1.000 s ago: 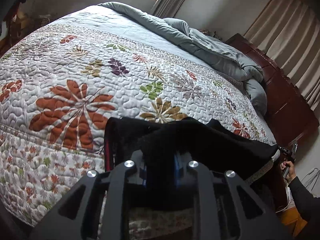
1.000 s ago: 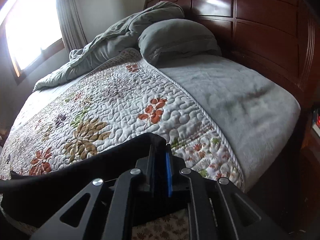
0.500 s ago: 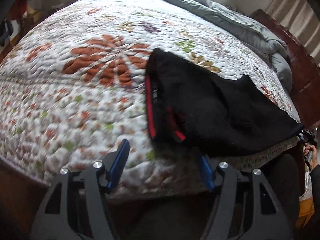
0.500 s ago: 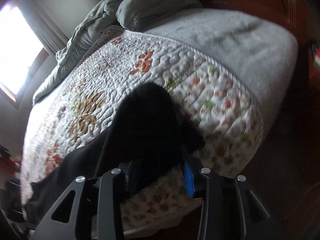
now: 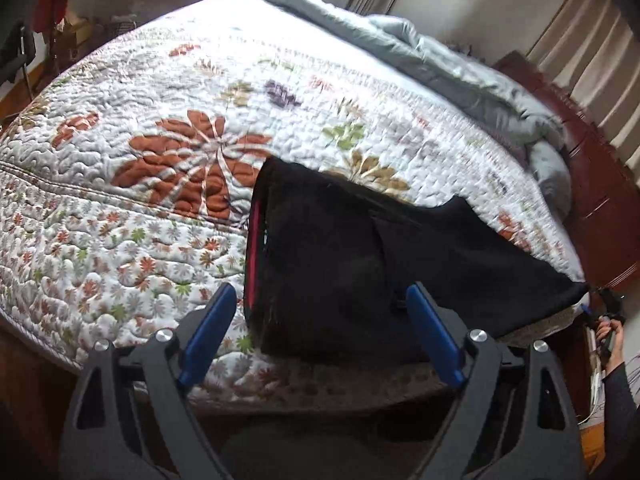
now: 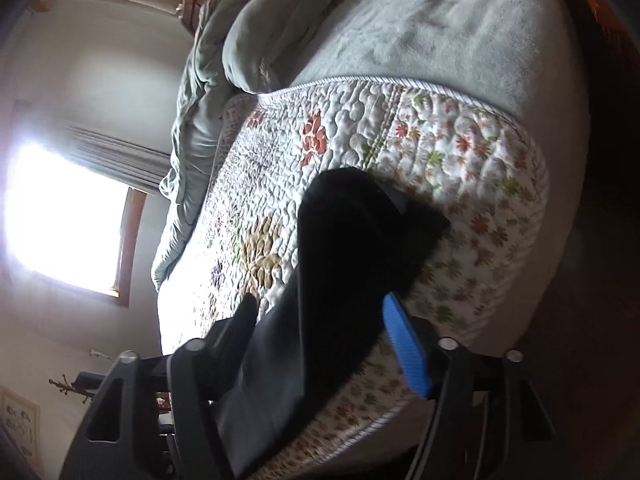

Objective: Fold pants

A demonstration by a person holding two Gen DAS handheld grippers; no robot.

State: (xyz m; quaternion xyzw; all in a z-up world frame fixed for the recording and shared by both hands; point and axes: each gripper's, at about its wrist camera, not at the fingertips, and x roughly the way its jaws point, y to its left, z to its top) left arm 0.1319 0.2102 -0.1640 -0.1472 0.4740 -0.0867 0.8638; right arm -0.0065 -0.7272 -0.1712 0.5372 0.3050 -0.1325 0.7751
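Grippers (image 5: 318, 326) (image 6: 320, 334) just opened, pants (image 5: 360, 264) dropped

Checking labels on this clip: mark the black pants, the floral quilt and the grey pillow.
black pants (image 5: 328, 280): left wrist view, middle of the cloth.
floral quilt (image 5: 160, 128): left wrist view, bare top.
grey pillow (image 6: 276, 36): right wrist view, its side.

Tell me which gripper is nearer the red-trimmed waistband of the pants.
Left. The left gripper, open, straddles the waistband end of the pants. The right gripper, open, is at the opposite end.
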